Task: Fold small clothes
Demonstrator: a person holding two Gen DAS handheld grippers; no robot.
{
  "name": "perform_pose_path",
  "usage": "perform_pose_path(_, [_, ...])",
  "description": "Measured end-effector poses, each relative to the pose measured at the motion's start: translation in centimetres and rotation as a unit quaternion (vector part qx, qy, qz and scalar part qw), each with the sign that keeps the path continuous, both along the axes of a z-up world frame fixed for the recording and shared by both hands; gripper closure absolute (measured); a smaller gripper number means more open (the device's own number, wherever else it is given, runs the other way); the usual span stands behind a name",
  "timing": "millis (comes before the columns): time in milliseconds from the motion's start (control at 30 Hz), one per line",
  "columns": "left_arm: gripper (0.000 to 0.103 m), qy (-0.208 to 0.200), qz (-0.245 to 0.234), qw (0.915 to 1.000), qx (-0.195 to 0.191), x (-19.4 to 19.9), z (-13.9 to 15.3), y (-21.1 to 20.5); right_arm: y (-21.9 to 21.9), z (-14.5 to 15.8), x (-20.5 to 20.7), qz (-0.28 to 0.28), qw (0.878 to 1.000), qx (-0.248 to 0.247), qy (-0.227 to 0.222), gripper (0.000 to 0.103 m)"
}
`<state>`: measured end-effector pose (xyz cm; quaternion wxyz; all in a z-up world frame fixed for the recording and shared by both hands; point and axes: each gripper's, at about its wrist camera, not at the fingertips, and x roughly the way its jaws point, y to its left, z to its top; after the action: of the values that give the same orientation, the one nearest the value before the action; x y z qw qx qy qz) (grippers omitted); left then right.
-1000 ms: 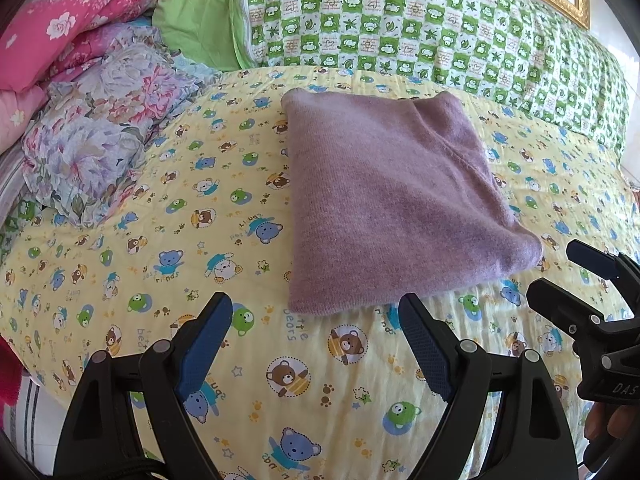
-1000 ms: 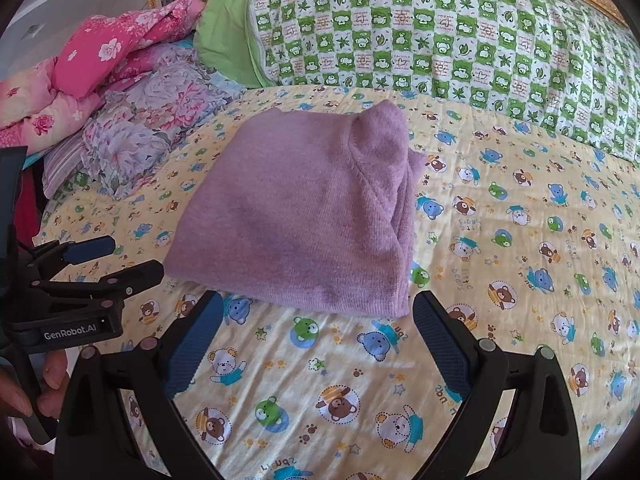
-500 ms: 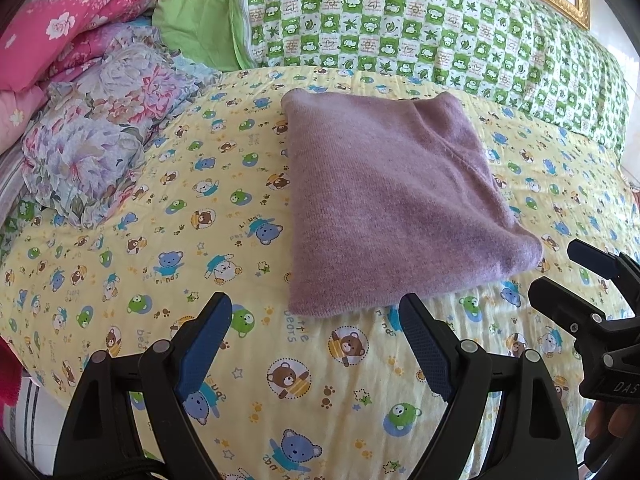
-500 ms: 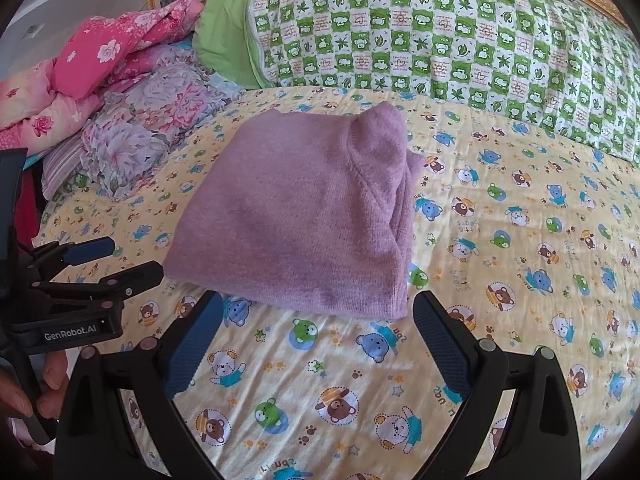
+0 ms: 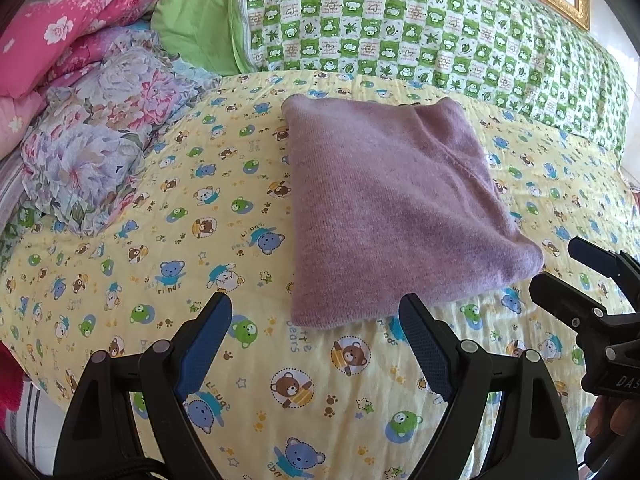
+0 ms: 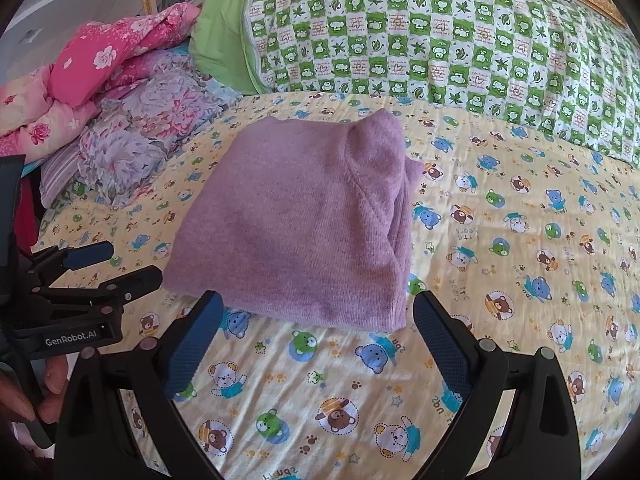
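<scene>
**Folded purple sweater on the bed, both grippers open and empty**

A purple knitted sweater (image 5: pixel 384 208) lies folded into a neat, roughly square bundle on a bed covered by a yellow sheet (image 5: pixel 132 280) printed with cartoon bears. Its doubled-over edges are stacked along the right side in the right wrist view, and its top is smooth.

The left hand-held gripper (image 5: pixel 316 340) hovers just short of the sweater's near edge, jaws spread wide with nothing between them; its blue pads (image 5: pixel 204 340) are over bare sheet. The right hand-held gripper (image 6: pixel 316 336) sits likewise just in front of the sweater, jaws wide apart and holding nothing. Each gripper appears at the edge of the other's view, with fingers of the person's hand (image 6: pixel 24 392) wrapped round the handle.

Behind the sweater runs a green-and-white checked quilt (image 5: pixel 400 28). To the left lies a heap of flowered bedding (image 5: pixel 100 136), with a pink flowered quilt (image 5: pixel 68 28) above it.
</scene>
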<state>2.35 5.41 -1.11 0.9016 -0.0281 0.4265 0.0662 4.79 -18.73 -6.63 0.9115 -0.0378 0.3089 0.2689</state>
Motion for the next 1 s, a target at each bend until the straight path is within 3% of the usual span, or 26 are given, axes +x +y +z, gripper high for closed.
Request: perform_pose_path(1000, [0.017, 0.004, -0.014, 0.9999, 0.001, 1.4, 0.3, -0.2, 0.5, 0.8, 0.8, -0.012, 1.000, 0.017, 0.000, 0.007])
